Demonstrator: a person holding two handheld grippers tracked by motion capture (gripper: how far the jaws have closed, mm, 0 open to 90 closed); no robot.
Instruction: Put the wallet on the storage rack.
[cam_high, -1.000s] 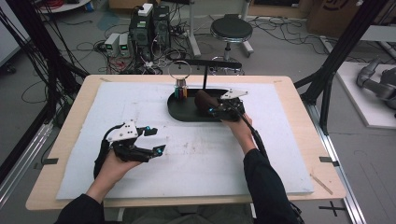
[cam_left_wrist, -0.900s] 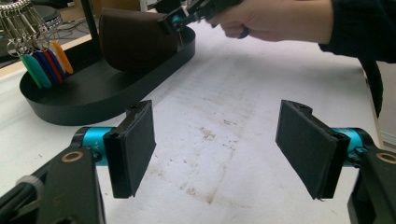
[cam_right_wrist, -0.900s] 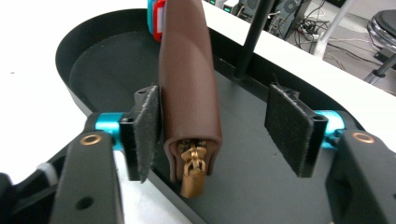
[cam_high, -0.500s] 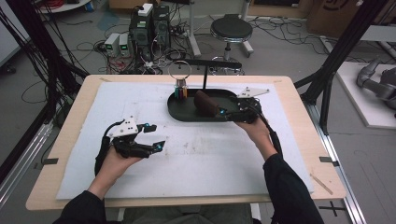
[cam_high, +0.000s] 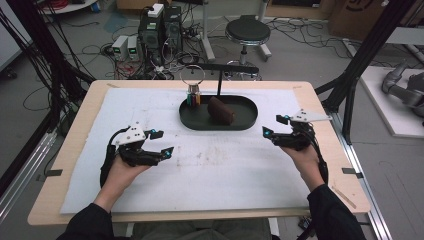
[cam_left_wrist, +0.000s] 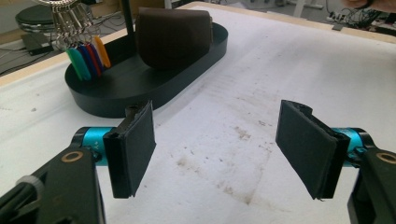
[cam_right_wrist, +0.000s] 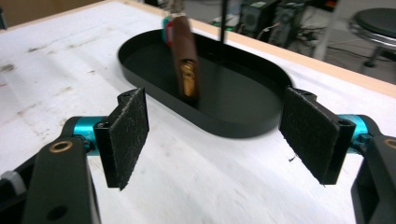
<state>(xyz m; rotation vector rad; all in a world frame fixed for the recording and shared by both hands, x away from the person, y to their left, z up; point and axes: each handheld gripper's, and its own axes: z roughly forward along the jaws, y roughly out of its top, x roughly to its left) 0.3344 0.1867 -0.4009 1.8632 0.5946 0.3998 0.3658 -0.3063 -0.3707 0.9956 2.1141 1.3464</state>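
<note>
A brown leather pouch (cam_high: 221, 110) stands inside a black oval tray (cam_high: 248, 122) at the back middle of the table. A ring of coloured keys (cam_high: 193, 96) hangs from a thin black stand at the tray's left end. My right gripper (cam_high: 274, 126) hovers to the right of the tray, open; its jaws have just been opening and nothing is between them. In the right gripper view the pouch (cam_right_wrist: 184, 56) shows edge-on with a brass clasp, beyond the gripper (cam_right_wrist: 217, 140). My left gripper (cam_high: 164, 141) rests open and holds nothing on the mat's left, facing the tray (cam_left_wrist: 177, 88) and pouch (cam_left_wrist: 173, 35).
A stained white mat (cam_high: 220, 170) covers most of the wooden table. The black stand's bar (cam_high: 225, 67) spans above the tray's back rim. A stool (cam_high: 246, 32) and computer cases (cam_high: 160, 27) stand on the floor beyond the table.
My right gripper has drawn back from the pouch in the tray and moved right, its jaws wider apart. The pouch stays in the tray. The left gripper has kept still.
</note>
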